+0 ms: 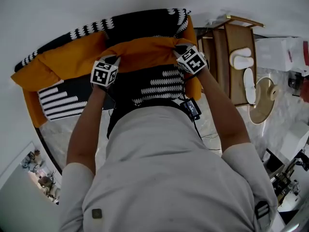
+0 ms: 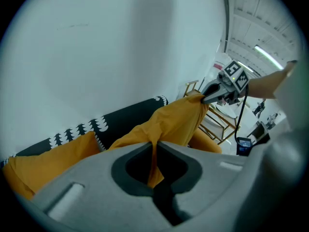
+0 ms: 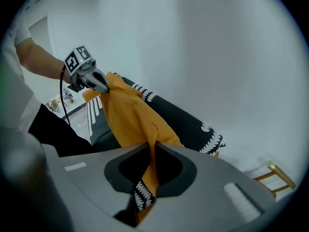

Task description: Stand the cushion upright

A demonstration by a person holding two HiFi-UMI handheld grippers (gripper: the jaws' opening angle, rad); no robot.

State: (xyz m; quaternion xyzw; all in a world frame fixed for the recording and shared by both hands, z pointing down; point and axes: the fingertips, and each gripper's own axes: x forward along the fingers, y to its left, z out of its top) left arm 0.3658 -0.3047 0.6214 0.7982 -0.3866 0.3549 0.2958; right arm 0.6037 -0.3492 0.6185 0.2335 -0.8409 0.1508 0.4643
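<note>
Two pinch grips, both on the top edge of the cushion (image 1: 145,51). Left gripper (image 1: 116,58): jaws closed on a thin fold of the orange cover, with fabric running straight through the gap. The cushion hangs between the two tools over the black sofa (image 1: 140,25). Its top edge is near the white wall (image 1: 96,4) and its patterned lower part drapes toward the person. Right gripper (image 1: 178,46): clamped as well, on orange cover plus a strip of black-and-white trim.

Likely risks:
- Only cover is pinched, not filling, so the fold could slide out under load and drop one corner.
- If one hand leads the other, the cushion probably twists instead of standing.
- Released before the base is seated and the top leans on the backrest, it likely flops forward.
- The wooden rack (image 1: 227,57) sits close on the right, so a swing that way could snag it.
</note>
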